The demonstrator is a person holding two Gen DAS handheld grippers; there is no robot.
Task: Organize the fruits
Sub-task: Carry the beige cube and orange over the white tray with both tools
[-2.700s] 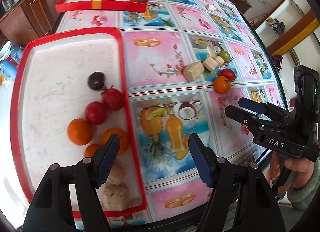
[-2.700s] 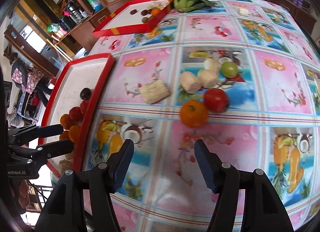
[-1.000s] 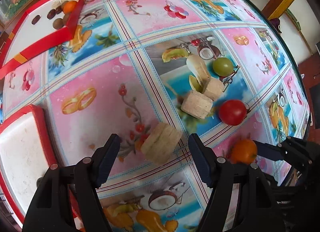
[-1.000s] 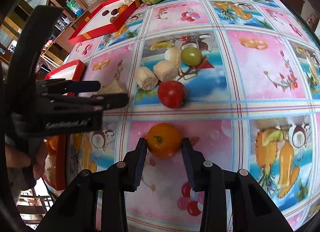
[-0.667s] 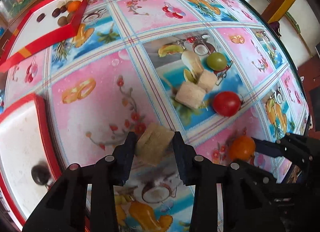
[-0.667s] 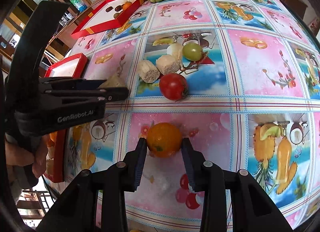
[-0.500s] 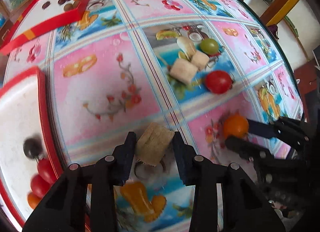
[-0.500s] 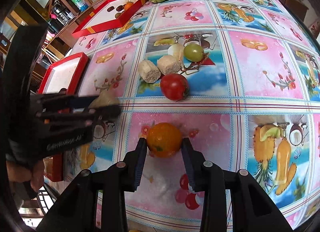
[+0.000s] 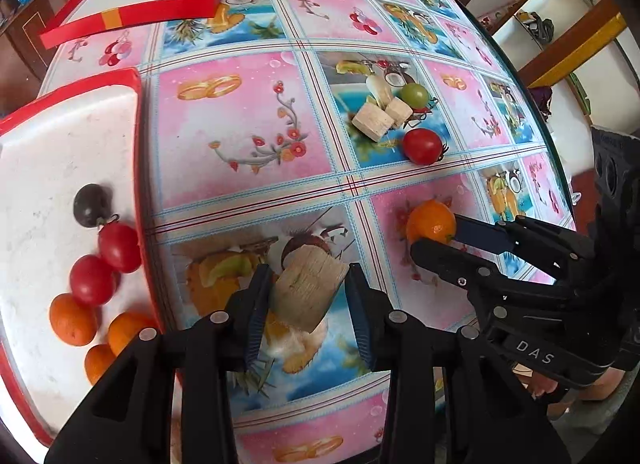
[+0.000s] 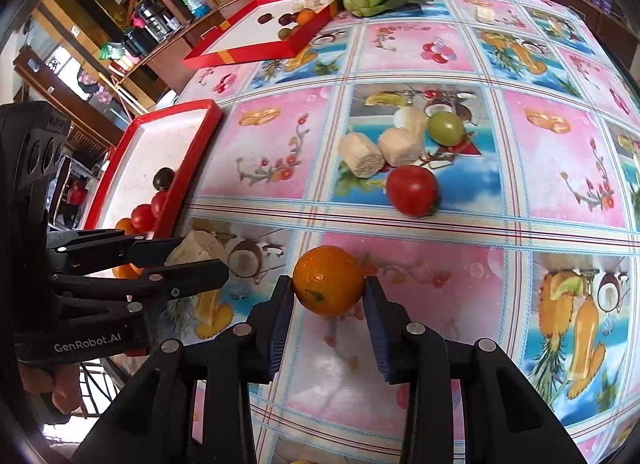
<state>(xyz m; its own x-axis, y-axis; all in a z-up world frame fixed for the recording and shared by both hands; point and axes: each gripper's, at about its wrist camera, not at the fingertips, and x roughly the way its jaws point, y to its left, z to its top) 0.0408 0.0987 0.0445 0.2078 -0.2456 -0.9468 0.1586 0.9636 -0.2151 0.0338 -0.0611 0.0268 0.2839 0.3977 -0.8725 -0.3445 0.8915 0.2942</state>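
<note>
Tomatoes (image 9: 106, 260), oranges (image 9: 72, 318) in red tray (image 9: 138, 168)

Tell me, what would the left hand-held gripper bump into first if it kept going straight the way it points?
Probably the tablecloth just beyond the tan chunk that the left hand-held gripper clamps. Nothing else seems to lie in that line, though depth is hard to judge.

"DAS" in white on black right hand-held gripper (image 9: 434, 233) body; "GenRobot.AI" on black left hand-held gripper (image 10: 188, 260) body.

Bright, even daylight; sharp centres, strong fisheye warping and dark corners.
</note>
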